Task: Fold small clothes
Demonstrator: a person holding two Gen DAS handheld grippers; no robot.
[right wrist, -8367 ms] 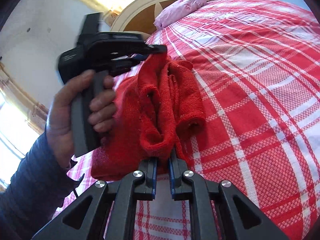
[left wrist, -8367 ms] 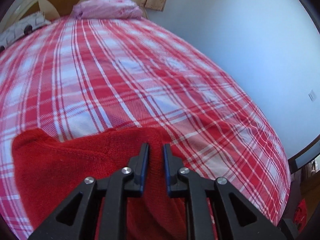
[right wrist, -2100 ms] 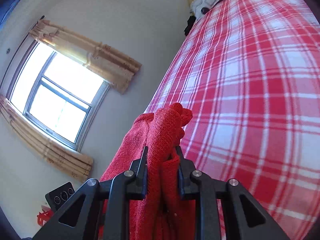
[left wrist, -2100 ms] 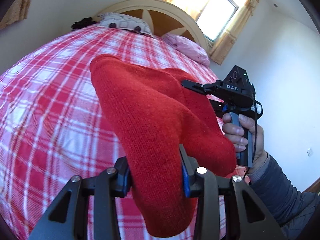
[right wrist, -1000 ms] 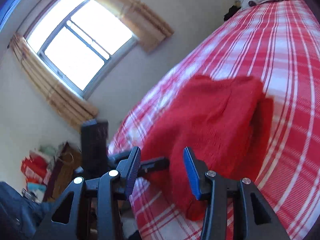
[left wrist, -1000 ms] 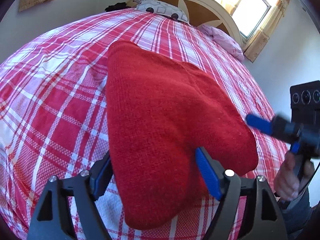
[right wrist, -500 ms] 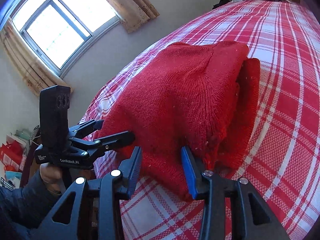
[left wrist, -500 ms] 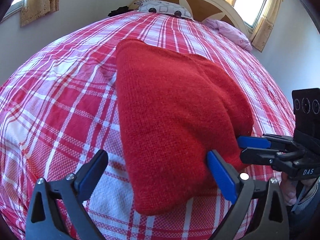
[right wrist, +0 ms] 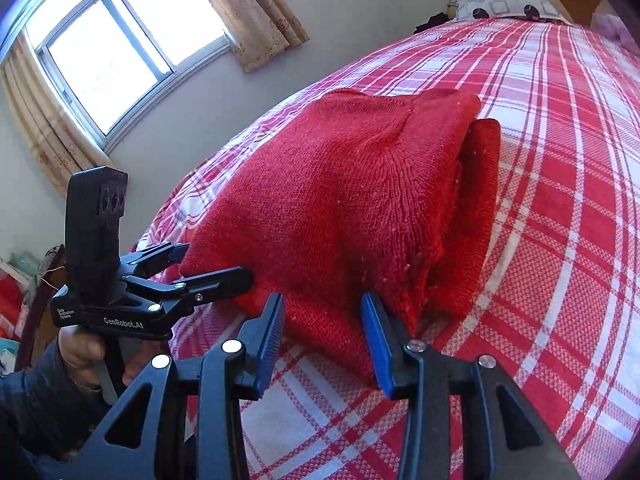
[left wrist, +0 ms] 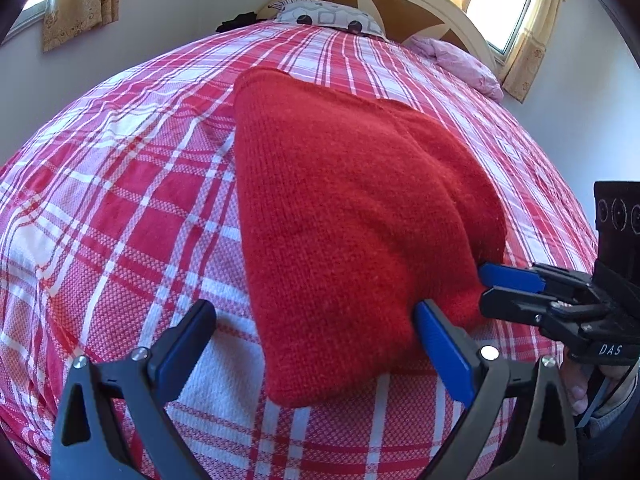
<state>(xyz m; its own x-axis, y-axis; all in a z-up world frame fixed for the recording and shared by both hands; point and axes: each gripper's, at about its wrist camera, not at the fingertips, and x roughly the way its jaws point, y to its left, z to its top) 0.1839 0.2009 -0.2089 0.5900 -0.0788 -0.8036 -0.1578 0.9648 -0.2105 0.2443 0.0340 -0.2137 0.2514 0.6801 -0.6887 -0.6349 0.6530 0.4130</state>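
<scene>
Left wrist: folded red sweater [left wrist: 352, 216] between spread fingers [left wrist: 440, 344].

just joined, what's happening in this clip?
A person with a handheld gripper in each hand is folding a red knit sweater on a plaid bedspread. The sweater lies folded on the bed. The left gripper and right gripper are both open at its near edge, gripping nothing.
</scene>
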